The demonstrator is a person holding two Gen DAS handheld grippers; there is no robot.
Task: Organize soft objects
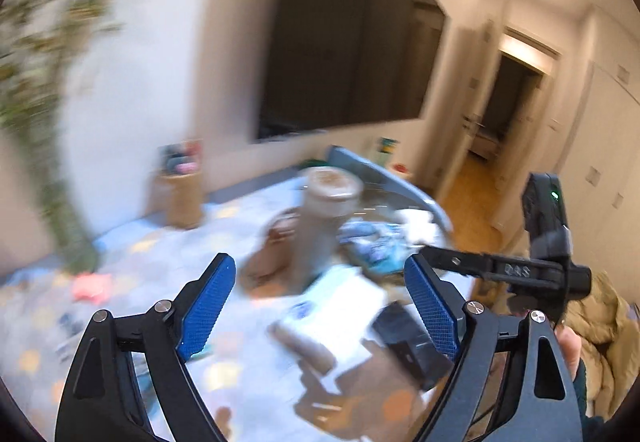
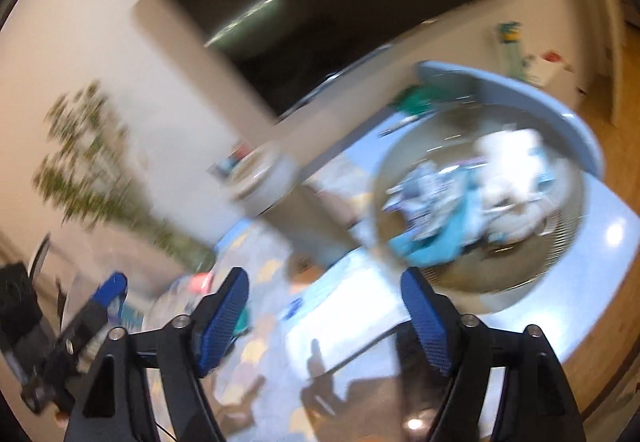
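Plainly, both pictures are smeared by motion, so much of what follows is a cautious reading. The left gripper [image 1: 320, 306] is spread wide with nothing between its blue pads, and so is the right gripper [image 2: 326, 318]; neither holds anything. The soft things, a heap of white, blue and teal cloth [image 2: 476, 194], lie in a round metal bowl [image 2: 560, 262] on the table [image 2: 616, 242], at about two o'clock from the right gripper. A tall grey canister [image 1: 324, 218] stands just beside the bowl, at twelve o'clock from the left gripper, and a white packet [image 1: 340, 298] lies on the table between that gripper and the canister. A small pink thing [image 1: 90, 286], too blurred to identify, lies at nine o'clock in the left view. The main risk, as I judge it, is a swing into the canister, which looks tall and easy to tip. A reach for the cloth could also catch the bowl's rim and slide or rock it toward the table edge. The two grippers are close together, the right one showing at three o'clock in the left view, so they could knock each other. Loose cloth may also snag and drag neighbouring pieces out.
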